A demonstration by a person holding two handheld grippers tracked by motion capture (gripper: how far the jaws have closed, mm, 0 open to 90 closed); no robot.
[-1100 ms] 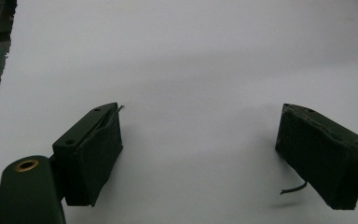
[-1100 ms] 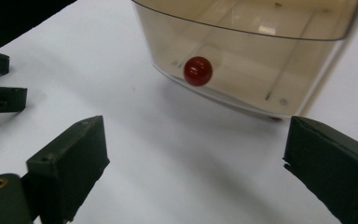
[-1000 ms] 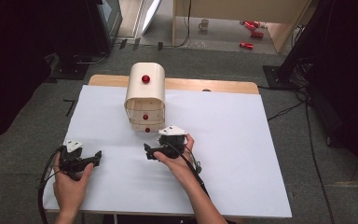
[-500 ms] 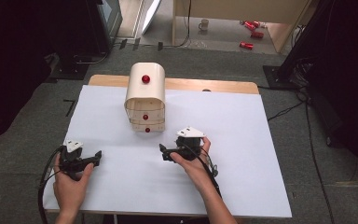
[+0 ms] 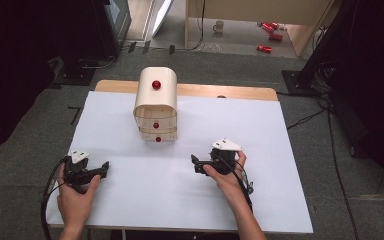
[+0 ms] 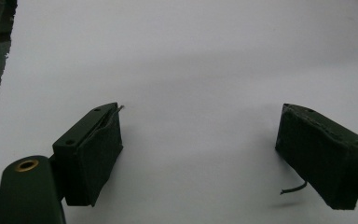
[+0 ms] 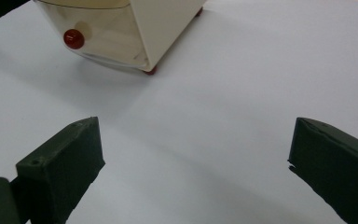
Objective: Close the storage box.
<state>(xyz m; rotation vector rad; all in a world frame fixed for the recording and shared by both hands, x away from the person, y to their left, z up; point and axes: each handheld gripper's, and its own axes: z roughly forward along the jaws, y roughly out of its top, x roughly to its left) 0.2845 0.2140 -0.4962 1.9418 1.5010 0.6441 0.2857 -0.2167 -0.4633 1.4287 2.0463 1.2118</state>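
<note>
High view: right gripper [image 5: 195, 164] ahead-left of its hand, small cream wooden drawer cabinet with red round knobs [image 5: 155, 106] farther ahead-left, well apart; left gripper [image 5: 104, 168] idle.

Left gripper view: jaws wide, empty, over white table sheet [image 6: 191, 56].

Right gripper view: jaws wide, empty (cabinet [image 7: 121, 32] ahead-left). Step looks like approach; next likely advance toward knob [image 7: 73, 38].

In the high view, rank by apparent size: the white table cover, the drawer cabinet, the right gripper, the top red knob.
1. White table cover, by far the largest.
2. Drawer cabinet.
3. Right gripper, partly wrapped by the hand, so its full extent is unsure.
4. Top red knob, the smallest.
</note>
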